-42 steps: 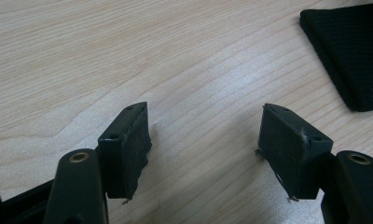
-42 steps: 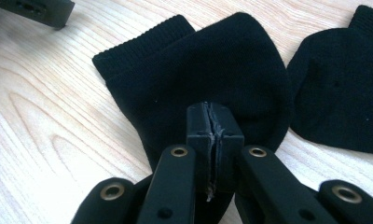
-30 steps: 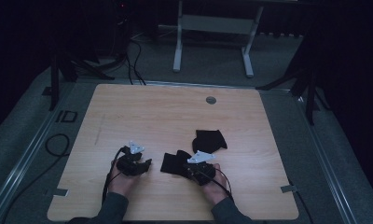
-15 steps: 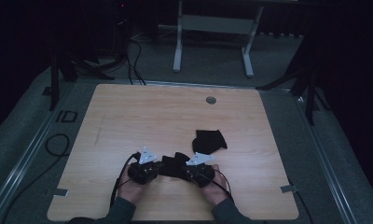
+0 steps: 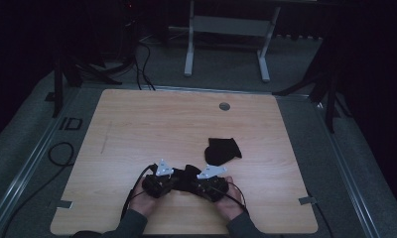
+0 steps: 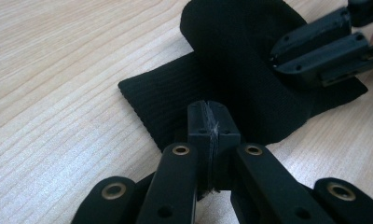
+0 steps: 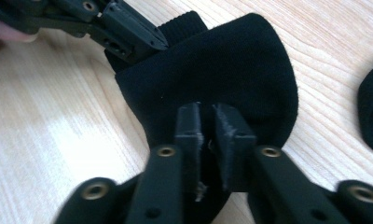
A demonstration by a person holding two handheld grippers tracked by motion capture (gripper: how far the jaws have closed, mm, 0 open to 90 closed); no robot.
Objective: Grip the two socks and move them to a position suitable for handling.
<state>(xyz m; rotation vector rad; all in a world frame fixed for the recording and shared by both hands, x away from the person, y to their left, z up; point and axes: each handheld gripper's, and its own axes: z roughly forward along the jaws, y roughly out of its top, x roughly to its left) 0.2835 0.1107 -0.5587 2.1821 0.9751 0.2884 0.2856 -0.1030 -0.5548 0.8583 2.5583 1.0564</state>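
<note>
Two grippers, left gripper [image 6: 208, 114] and right gripper [image 7: 212, 121], pinch one black sock [image 6: 231, 60] near the table's [image 5: 137, 119] near edge, jaws closed on cloth. Pulling apart unevenly could slip a thin fold free; the second sock [image 5: 222, 150] lies far right.

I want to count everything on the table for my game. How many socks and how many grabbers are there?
Black socks: 2 (held sock, loose sock)
Grippers: 2 (left gripper, right gripper)
Total: 4

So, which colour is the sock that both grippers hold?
Black, with a ribbed cuff; the sock shows best in the left gripper view.
</note>
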